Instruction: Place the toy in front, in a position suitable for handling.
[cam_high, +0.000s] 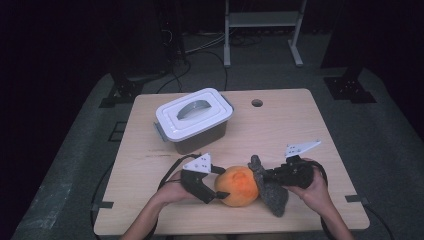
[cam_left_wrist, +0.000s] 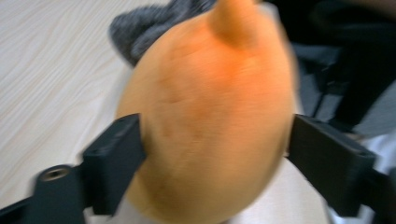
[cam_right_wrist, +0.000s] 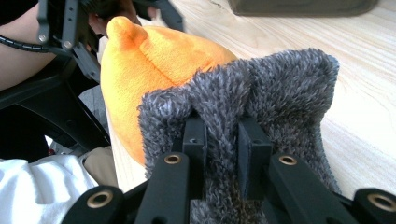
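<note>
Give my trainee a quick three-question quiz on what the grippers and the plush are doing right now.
1. True or false: the right gripper is clamped on the grey fuzzy fabric.
2. What sits between the left gripper jaws?
A. orange plush
B. white lid
C. nothing
3. Is the lidded container open or closed?

Key: 1 true; 2 A; 3 closed, with its lid on.

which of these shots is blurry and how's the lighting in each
Left gripper view: the orange plush toy is smeared soft, jaw edges fuzzy. Right gripper view: sharp and bright, the grey knit cloth shows its fibres. High view: the wooden table is evenly lit, the room around it falls dark.
</note>
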